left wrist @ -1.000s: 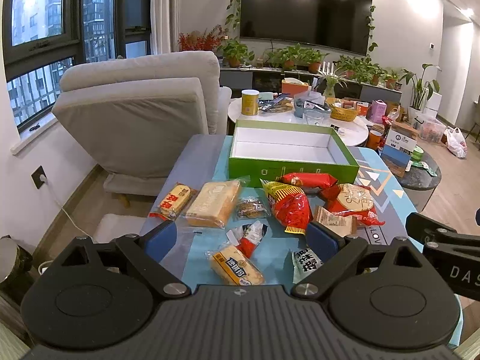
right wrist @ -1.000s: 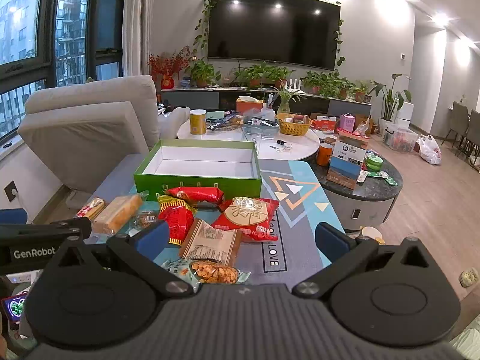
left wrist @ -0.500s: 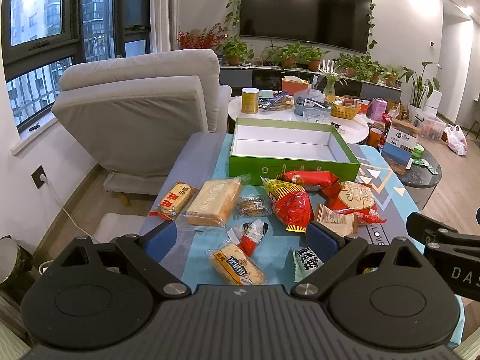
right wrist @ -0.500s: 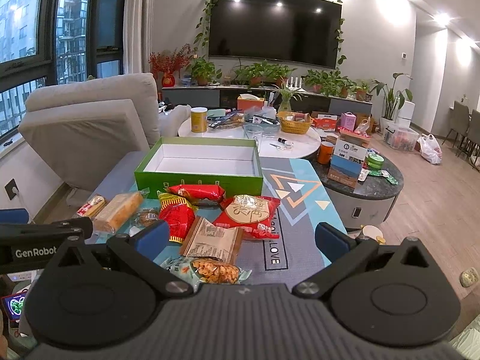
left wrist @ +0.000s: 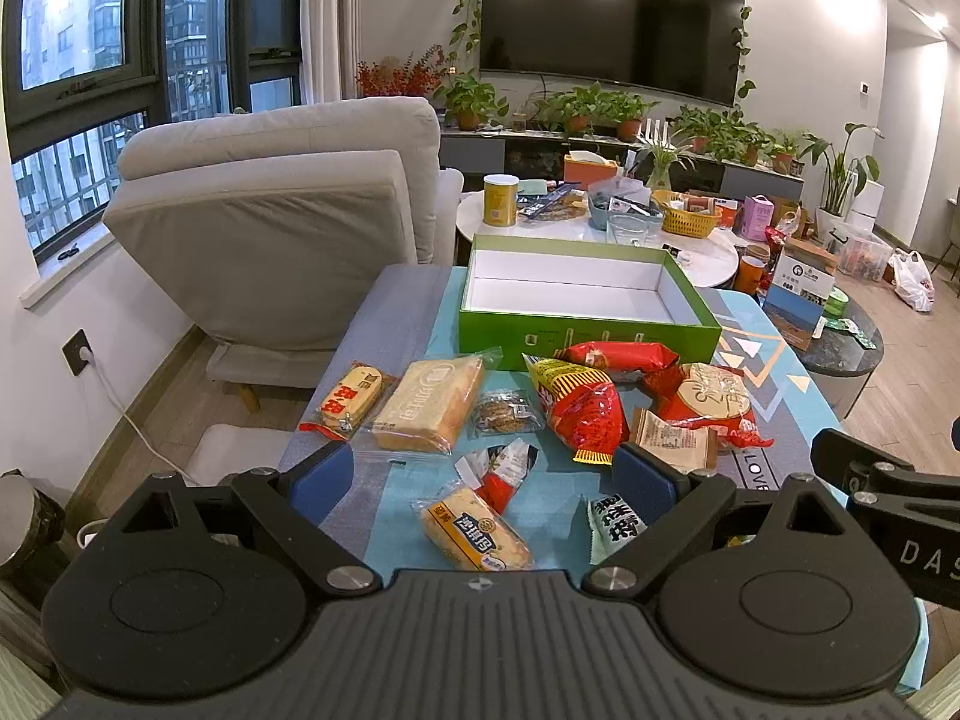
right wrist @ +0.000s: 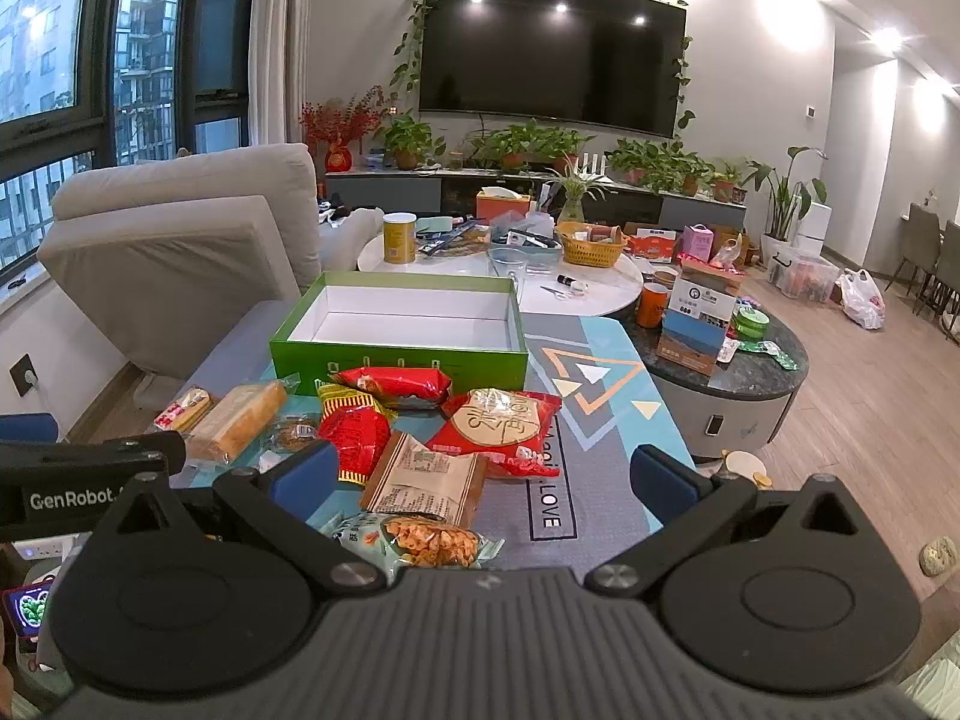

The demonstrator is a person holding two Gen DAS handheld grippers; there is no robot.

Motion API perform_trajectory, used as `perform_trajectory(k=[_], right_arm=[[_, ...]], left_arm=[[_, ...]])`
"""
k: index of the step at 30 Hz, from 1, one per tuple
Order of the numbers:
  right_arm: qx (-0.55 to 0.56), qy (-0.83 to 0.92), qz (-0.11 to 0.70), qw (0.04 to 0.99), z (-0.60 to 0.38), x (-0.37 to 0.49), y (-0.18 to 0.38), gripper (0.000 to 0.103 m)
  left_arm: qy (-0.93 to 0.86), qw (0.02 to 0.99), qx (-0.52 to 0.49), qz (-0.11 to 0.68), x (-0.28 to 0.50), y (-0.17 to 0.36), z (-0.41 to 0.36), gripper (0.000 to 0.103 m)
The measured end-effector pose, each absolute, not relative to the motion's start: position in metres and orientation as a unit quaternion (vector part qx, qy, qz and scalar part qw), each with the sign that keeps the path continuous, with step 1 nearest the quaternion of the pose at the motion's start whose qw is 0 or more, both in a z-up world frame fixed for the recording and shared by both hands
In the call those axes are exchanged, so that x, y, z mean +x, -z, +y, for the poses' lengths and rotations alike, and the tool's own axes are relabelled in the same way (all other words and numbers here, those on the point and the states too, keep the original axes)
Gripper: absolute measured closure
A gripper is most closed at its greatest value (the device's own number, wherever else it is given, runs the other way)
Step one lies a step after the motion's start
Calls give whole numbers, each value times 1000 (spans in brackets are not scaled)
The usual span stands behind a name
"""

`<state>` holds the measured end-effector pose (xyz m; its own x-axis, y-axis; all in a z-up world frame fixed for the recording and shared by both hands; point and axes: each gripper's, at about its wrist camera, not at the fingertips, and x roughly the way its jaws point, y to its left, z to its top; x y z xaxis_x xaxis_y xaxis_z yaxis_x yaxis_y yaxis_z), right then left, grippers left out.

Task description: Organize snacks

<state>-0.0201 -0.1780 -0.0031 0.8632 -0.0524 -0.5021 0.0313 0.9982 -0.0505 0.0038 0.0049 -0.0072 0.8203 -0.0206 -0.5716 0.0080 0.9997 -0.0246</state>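
Observation:
An open green box (left wrist: 585,333) with a white inside stands empty at the far side of the table; it also shows in the right wrist view (right wrist: 399,357). Several snack packs lie in front of it: a bread pack (left wrist: 429,402), a red chip bag (left wrist: 579,414), a round red cracker pack (right wrist: 501,429), a brown pack (right wrist: 426,480), a yellow cake pack (left wrist: 474,531). My left gripper (left wrist: 486,477) is open above the near snacks. My right gripper (right wrist: 480,477) is open above the brown pack. Both hold nothing.
A grey recliner (left wrist: 282,222) stands at the left. Behind the box is a round white table (right wrist: 498,267) crowded with a can, basket and bowls. A dark round side table (right wrist: 729,372) sits at the right. The patterned mat (right wrist: 591,384) covers the table.
Both grippers have drifted slightly, so the view shifts a little. The snacks and box have not moved.

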Motion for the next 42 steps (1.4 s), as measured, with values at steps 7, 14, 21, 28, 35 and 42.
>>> perform_trajectory(k=[7,14,21,28,35,42], right_arm=[[-20,21,260,965,-179,-21,3,0],[-21,21,262,965,-179,-21,2,0],[-20,12,267,963,-176,-21,3,0],[-18,10,271,962,-174,-21,2,0],[-23,6,272,962,-170,-21,2,0],[-24,3,274,962,-169,-21,2,0]], left_arm=[[9,954,-8,299,4,7,4,10],[13,952,-10,306,6,9,4,10],[15,951,-8,310,8,12,2,10],[14,950,-8,312,7,13,2,10],[12,949,-11,315,8,14,4,10],[12,949,-12,316,7,13,7,10]])
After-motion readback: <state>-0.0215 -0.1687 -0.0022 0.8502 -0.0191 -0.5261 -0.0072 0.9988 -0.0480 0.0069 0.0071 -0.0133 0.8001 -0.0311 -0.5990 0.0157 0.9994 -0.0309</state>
